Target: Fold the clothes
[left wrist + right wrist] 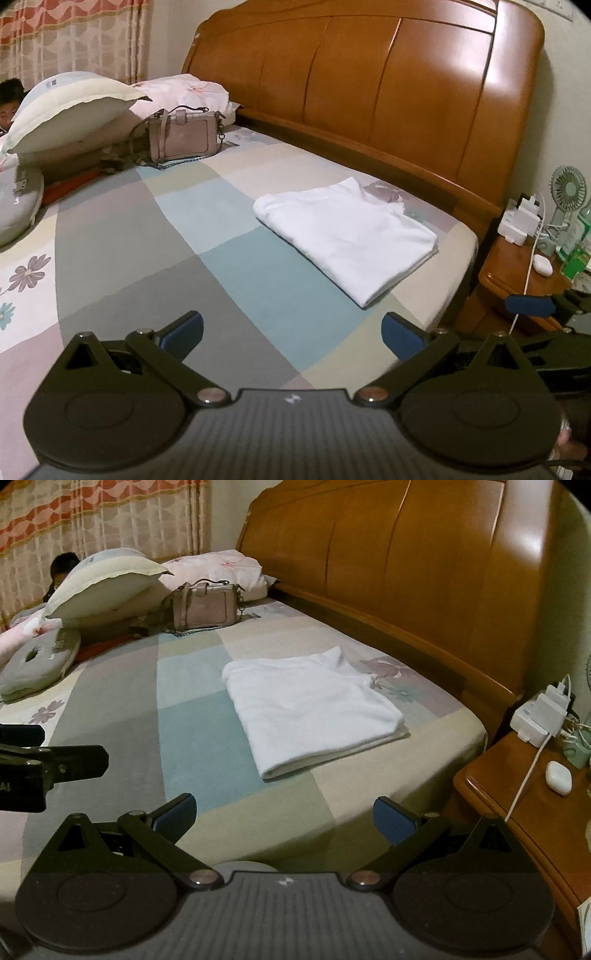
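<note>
A white garment (347, 236) lies folded into a flat rectangle on the patchwork bedsheet (155, 258), near the headboard side; it shows in the right wrist view too, garment (310, 709). My left gripper (291, 336) is open, well short of the garment, with nothing between its blue pads. My right gripper (284, 816) is open too and holds nothing, hovering near the bed's edge. The right gripper's blue fingertip (530, 304) pokes into the left wrist view at the right. The left gripper's black finger (74, 762) shows at the left of the right wrist view.
A wooden headboard (369, 85) rises behind the bed. Pillows (70, 107), a pink handbag (181, 134) and a grey cushion (40, 664) sit at the far side, where a person is partly visible. A nightstand (524, 812) holds chargers, cables, an earbud case and a small fan (567, 192).
</note>
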### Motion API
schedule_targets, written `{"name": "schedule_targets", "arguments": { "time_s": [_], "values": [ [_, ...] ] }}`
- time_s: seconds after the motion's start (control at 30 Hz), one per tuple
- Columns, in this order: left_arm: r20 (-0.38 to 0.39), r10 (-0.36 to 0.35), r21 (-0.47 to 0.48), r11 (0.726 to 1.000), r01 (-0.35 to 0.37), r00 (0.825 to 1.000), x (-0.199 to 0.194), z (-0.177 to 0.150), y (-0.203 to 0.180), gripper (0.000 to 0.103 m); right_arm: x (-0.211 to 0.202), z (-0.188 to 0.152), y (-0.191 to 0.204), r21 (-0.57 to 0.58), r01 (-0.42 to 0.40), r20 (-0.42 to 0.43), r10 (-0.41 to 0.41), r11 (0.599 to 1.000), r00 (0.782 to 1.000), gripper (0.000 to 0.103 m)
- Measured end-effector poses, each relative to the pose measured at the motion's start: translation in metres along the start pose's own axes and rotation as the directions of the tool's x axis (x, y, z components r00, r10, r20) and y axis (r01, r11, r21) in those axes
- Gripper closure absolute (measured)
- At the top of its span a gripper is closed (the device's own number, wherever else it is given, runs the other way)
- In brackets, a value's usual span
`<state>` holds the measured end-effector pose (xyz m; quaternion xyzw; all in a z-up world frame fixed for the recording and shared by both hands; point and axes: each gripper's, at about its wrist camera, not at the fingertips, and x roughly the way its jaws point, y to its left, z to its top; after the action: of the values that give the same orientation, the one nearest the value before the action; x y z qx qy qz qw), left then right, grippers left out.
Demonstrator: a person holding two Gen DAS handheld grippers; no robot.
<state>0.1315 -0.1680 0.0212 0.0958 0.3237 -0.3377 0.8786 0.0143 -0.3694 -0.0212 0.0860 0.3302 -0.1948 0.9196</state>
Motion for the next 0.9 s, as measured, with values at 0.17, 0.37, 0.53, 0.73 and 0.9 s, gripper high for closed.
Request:
{"name": "schedule_targets", "arguments": {
  "time_s": [0.17, 0.37, 0.53, 0.73, 0.9],
  "values": [
    [-0.001, -0.021, -0.005, 1.000, 0.021, 1.000, 0.0030, -0.0001, -0.0012, 0.001, 0.0010, 0.0012, -0.0012, -0.003, 0.012, 0.000, -0.012, 1.000, 1.000, 0.000],
    [-0.010, -0.024, -0.002, 1.000, 0.024, 1.000, 0.0063, -0.0002, -0.0015, 0.001, 0.0037, 0.0024, -0.0033, -0.003, 0.010, 0.001, -0.010, 1.000, 1.000, 0.000],
    [-0.014, -0.023, -0.007, 1.000, 0.023, 1.000, 0.0080, -0.0001, -0.0017, 0.001, 0.0041, 0.0027, -0.0041, -0.002, 0.008, 0.002, -0.008, 1.000, 1.000, 0.000],
    [-0.017, -0.023, -0.003, 1.000, 0.023, 1.000, 0.0090, -0.0013, -0.0031, 0.001, 0.0033, 0.0024, -0.0045, 0.001, 0.008, 0.005, -0.008, 1.000, 1.000, 0.000],
    [-0.018, -0.021, 0.003, 1.000, 0.021, 1.000, 0.0093, -0.0015, -0.0047, 0.001, 0.0039, 0.0036, -0.0048, 0.005, 0.008, 0.004, -0.008, 1.000, 1.000, 0.000]
  ]
}}
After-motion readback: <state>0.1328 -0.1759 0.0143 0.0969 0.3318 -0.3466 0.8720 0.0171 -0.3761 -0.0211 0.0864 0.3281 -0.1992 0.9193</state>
